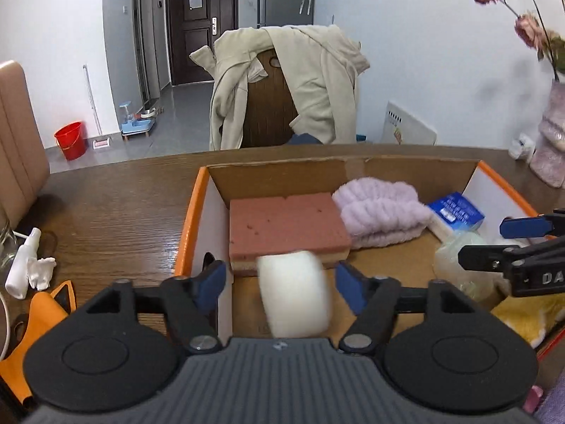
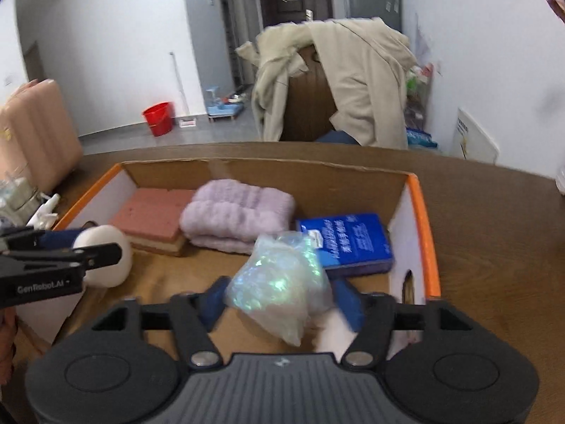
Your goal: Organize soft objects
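Both grippers are over the cardboard box (image 1: pixel 353 171) on the wooden table (image 1: pixel 116 205), each pointing forward and down into it. The left gripper (image 1: pixel 280 284) sits at the box's near left corner, its blue fingers (image 1: pixel 212 281) spread wide. Between them is a white round sponge (image 1: pixel 295 295), blurred, with a clear gap on either side, so nothing is clamped there. In the right wrist view that white sponge (image 2: pixel 106 256) shows just behind the left gripper's finger, above the box floor.

The right gripper (image 2: pixel 282 302) is over the near middle of the box, its fingers (image 2: pixel 348 305) parted too. An iridescent plastic bag (image 2: pixel 282 284) lies between them; the left pad looks close to it, the right one stands apart, and I cannot tell for sure whether the bag is pinched.

Along the far wall, going by size: a pink sponge block (image 1: pixel 286 228) at the left, touching a folded lilac towel (image 1: pixel 379 213) beside it, then a blue tissue pack (image 2: pixel 348 242) toward the right wall. A yellow fluffy cloth (image 1: pixel 529 314) shows at the near right edge in the left view.
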Action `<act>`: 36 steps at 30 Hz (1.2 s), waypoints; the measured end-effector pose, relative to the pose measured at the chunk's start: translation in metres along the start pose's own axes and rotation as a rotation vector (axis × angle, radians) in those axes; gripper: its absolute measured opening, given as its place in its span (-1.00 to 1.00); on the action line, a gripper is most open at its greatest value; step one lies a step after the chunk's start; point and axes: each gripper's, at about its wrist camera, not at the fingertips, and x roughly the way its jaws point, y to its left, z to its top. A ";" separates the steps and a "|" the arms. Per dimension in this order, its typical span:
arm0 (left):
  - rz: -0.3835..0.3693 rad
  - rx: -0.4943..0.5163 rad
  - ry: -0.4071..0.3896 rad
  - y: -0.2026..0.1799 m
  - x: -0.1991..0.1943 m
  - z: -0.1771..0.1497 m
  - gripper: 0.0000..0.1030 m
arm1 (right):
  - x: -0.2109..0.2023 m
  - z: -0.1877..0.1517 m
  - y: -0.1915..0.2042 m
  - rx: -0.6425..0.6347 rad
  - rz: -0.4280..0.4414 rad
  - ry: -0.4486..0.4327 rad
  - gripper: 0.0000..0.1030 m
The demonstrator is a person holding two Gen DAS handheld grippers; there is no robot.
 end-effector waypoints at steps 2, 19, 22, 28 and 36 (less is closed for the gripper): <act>0.000 -0.004 -0.007 0.000 -0.005 0.000 0.40 | -0.005 -0.002 0.005 -0.012 -0.042 -0.019 0.63; 0.004 0.043 -0.281 0.001 -0.167 0.011 0.60 | -0.143 0.012 -0.010 0.040 -0.038 -0.233 0.64; -0.008 0.037 -0.353 -0.002 -0.210 -0.010 0.73 | -0.178 -0.002 -0.006 0.030 -0.020 -0.278 0.69; -0.028 0.040 -0.446 -0.017 -0.275 -0.075 0.84 | -0.242 -0.069 0.015 -0.011 0.044 -0.390 0.82; 0.021 -0.053 -0.433 -0.029 -0.314 -0.175 0.92 | -0.289 -0.176 0.046 -0.060 0.008 -0.486 0.99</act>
